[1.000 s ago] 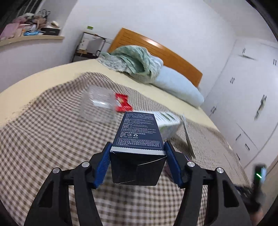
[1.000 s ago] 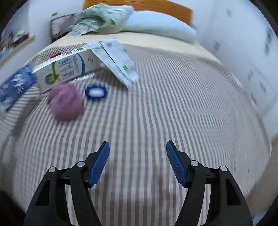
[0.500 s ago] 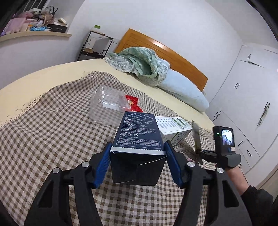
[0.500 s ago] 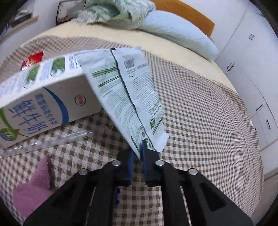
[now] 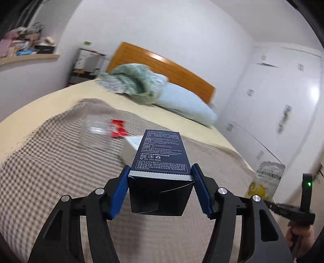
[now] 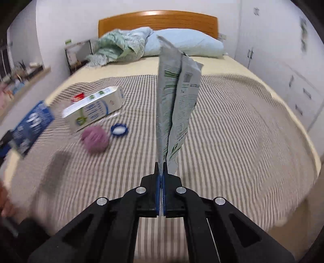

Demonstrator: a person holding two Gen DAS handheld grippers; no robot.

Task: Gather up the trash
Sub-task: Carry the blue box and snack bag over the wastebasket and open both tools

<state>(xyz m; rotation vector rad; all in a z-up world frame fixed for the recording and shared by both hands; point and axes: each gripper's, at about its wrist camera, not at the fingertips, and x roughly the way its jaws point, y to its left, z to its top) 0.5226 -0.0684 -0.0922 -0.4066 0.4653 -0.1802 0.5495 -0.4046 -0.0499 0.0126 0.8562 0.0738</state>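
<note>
My left gripper is shut on a dark blue box, held above the checked blanket. The box also shows at the left of the right wrist view. My right gripper is shut on a flat silver-grey wrapper bag, lifted upright above the bed; the bag also shows at the right of the left wrist view. On the blanket lie a milk carton, a purple wad, a blue-rimmed lid, a red wrapper and a clear plastic container.
A green quilt and a pale blue pillow lie at the wooden headboard. White wardrobes stand to the right of the bed. A cluttered shelf runs along the left wall.
My right gripper went from open over the blanket to shut on the wrapper bag, then lifted it upright and pulled back. My left gripper kept its hold on the box.
</note>
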